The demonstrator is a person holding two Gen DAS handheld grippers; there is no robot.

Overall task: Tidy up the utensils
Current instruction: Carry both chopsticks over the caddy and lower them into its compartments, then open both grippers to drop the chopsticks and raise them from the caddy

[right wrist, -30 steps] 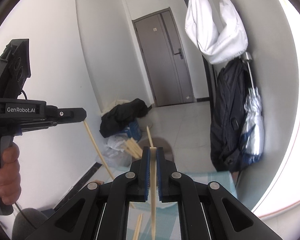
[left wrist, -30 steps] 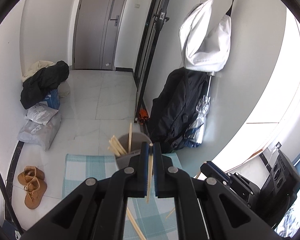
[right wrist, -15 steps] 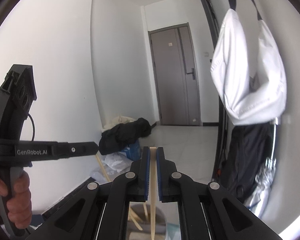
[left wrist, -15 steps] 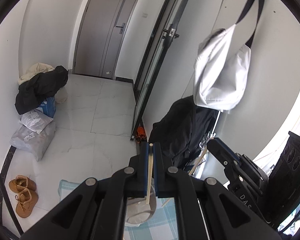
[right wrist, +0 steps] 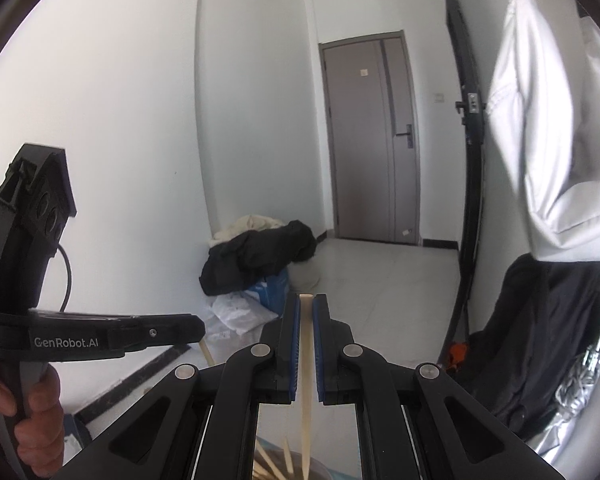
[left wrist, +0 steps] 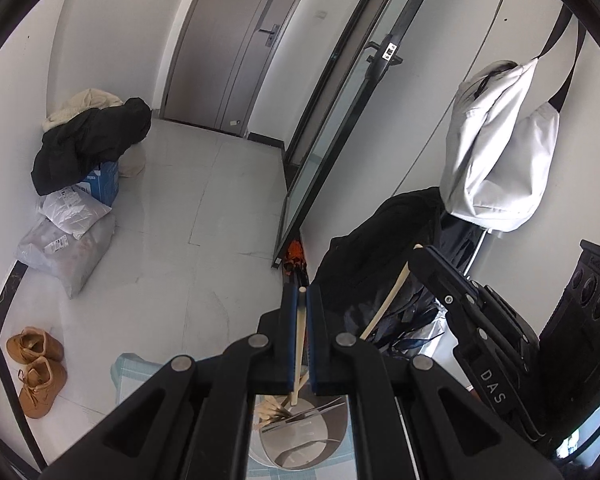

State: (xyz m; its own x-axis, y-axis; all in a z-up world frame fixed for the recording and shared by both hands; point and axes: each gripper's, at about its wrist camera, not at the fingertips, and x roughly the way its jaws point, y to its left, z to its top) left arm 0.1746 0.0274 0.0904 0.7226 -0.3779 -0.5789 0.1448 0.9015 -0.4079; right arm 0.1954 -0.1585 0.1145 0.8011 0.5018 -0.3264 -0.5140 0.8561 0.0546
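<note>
My left gripper (left wrist: pixel 300 294) is shut on a pale wooden chopstick (left wrist: pixel 298 344) that hangs down between its pads. The chopstick's lower tip is over the mouth of a round metal holder (left wrist: pixel 324 440), which has several chopsticks (left wrist: pixel 270 408) in it. To the right, the right gripper (left wrist: pixel 420 250) carries a slanted chopstick (left wrist: pixel 388 300). In the right wrist view my right gripper (right wrist: pixel 306 302) is shut on its chopstick (right wrist: pixel 306 364), which points down at the holder (right wrist: pixel 320 470). The left gripper (right wrist: pixel 198 326), held by a hand (right wrist: pixel 36 420), is at the left.
The holder stands on a pale checked cloth (left wrist: pixel 128 368). On the floor beyond are brown shoes (left wrist: pixel 36 368), plastic bags (left wrist: pixel 68 236) and a heap of dark clothing (left wrist: pixel 92 140). A white bag (left wrist: pixel 496 152) hangs over a black backpack (left wrist: pixel 380 248) on the right wall.
Both grippers have travelled forward with their chopsticks. The holder, earlier ahead of the left fingers, now sits beneath them. The right gripper has come closer in the left wrist view.
</note>
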